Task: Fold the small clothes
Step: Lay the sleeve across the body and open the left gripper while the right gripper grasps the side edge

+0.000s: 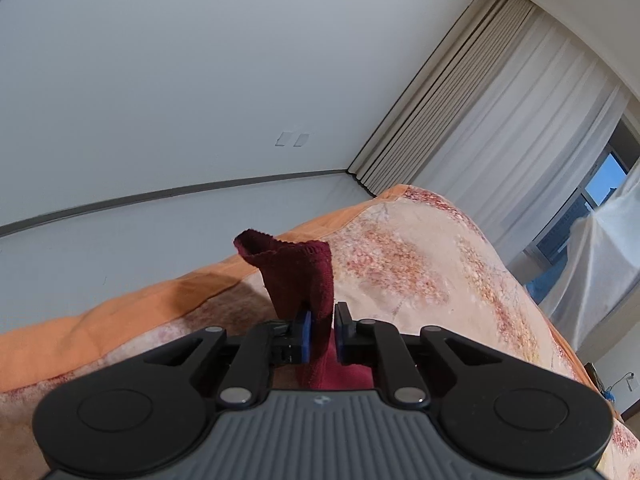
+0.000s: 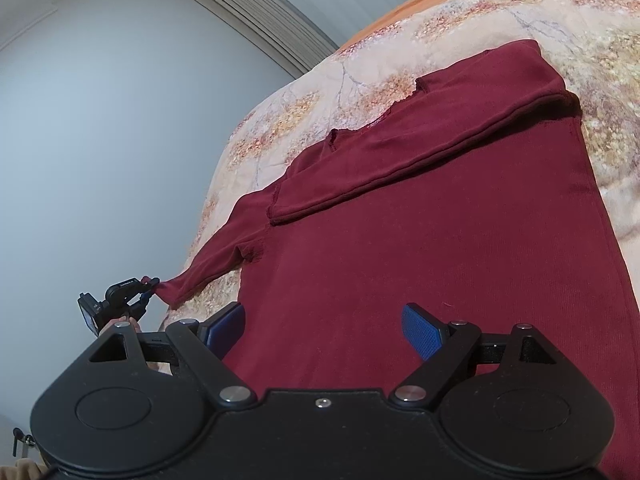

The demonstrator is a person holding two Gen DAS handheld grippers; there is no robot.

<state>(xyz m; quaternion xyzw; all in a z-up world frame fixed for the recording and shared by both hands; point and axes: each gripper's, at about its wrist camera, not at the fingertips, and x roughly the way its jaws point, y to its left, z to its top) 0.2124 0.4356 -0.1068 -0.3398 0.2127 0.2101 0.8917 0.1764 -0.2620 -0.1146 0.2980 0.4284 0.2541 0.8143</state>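
On the bedspread [image 2: 520, 4], L gripper [image 1: 321, 330] pinches sleeve [image 1: 298, 276] stretched sideways off shirt [image 2: 440, 220]; R gripper [image 2: 324, 330] spread.

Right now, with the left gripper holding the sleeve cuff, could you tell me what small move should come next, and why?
Probably carry the left gripper across and lay the sleeve over the body of the shirt. The other sleeve already lies folded across the chest, while this one is stretched out sideways over the bedspread. The right gripper is open over the hem and could steady it.
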